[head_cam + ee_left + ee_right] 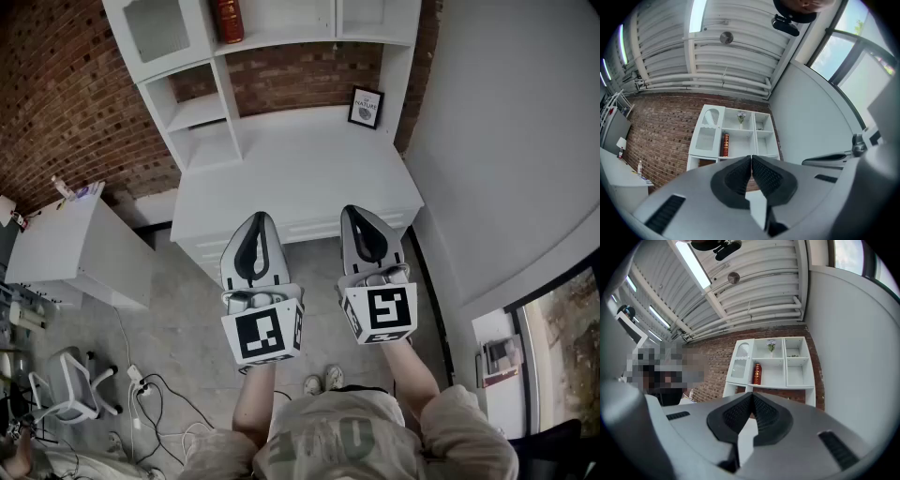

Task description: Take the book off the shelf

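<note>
A red book (229,20) stands upright in a cubby of the white shelf unit (281,37) against the brick wall; the same book (725,145) shows in the left gripper view, and in the right gripper view the book (757,373) sits in the middle row. My left gripper (255,228) and right gripper (361,221) are held side by side over the front edge of the white desk (300,178), well short of the shelf. Both have their jaws shut with nothing between them.
A small framed picture (366,107) leans at the desk's back right. A white side table (75,248) stands to the left, with an office chair (66,389) and floor cables (159,403) below it. A grey wall (506,141) closes the right side.
</note>
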The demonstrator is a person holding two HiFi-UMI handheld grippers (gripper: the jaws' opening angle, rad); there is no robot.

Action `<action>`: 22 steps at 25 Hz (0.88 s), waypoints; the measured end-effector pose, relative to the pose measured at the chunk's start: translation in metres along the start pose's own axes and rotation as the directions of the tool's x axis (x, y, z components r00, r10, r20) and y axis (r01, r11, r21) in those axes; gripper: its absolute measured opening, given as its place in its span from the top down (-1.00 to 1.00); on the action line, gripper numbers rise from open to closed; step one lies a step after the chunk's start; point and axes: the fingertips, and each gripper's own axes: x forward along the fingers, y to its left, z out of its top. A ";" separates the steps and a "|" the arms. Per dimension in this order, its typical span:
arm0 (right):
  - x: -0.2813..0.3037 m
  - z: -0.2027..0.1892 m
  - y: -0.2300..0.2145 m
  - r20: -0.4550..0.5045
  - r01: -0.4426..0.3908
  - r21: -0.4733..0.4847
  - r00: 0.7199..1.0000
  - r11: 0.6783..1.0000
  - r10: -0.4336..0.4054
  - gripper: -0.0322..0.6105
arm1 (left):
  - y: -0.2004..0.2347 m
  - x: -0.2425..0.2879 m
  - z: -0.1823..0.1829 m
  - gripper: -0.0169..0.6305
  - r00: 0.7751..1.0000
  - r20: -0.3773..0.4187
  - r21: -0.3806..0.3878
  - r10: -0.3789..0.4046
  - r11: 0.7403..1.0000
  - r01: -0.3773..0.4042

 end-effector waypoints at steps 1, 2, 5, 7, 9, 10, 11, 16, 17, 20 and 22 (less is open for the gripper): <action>-0.001 -0.001 0.000 0.001 -0.001 0.004 1.000 1.000 0.001 0.86 | -0.002 0.000 0.000 0.90 1.000 -0.001 0.002 -0.004 1.000 0.004; -0.002 -0.002 0.001 0.001 -0.002 0.006 1.000 1.000 0.002 0.86 | -0.004 0.001 0.000 0.90 1.000 -0.002 0.003 -0.008 1.000 0.008; -0.003 -0.003 0.002 0.002 -0.012 -0.001 1.000 1.000 0.012 0.86 | -0.009 0.002 -0.004 0.90 1.000 -0.004 0.002 -0.016 1.000 0.016; -0.001 -0.006 0.001 -0.004 -0.016 0.002 1.000 1.000 0.016 0.86 | -0.011 0.005 -0.006 0.90 1.000 -0.005 0.002 -0.020 1.000 0.020; 0.000 -0.008 -0.001 -0.006 -0.019 -0.002 1.000 1.000 0.019 0.86 | -0.014 0.008 -0.008 0.90 1.000 -0.008 0.004 -0.024 1.000 0.024; 0.000 -0.008 -0.003 -0.005 -0.019 -0.001 1.000 1.000 0.019 0.86 | -0.015 0.009 -0.009 0.90 1.000 -0.011 0.003 -0.025 1.000 0.025; 0.000 -0.009 -0.005 -0.001 -0.020 0.003 1.000 1.000 0.020 0.86 | -0.016 0.010 -0.010 0.90 1.000 -0.013 0.001 -0.025 1.000 0.025; -0.002 -0.009 -0.017 0.022 -0.025 0.031 0.999 0.999 0.025 0.86 | -0.021 0.018 -0.017 0.90 1.000 -0.024 -0.016 -0.016 1.000 0.015; -0.001 -0.011 -0.020 0.018 -0.025 0.035 1.000 0.999 0.024 0.86 | -0.023 0.021 -0.018 0.90 1.000 -0.025 -0.016 -0.017 1.000 0.017; 0.002 -0.019 -0.032 0.006 -0.026 0.053 1.000 0.998 0.026 0.86 | -0.033 0.030 -0.022 0.90 0.999 -0.022 -0.016 -0.023 1.000 0.023; 0.004 -0.024 -0.040 0.004 -0.033 0.064 0.999 0.997 0.032 0.86 | -0.040 0.034 -0.026 0.90 0.999 -0.024 -0.018 -0.022 1.000 0.022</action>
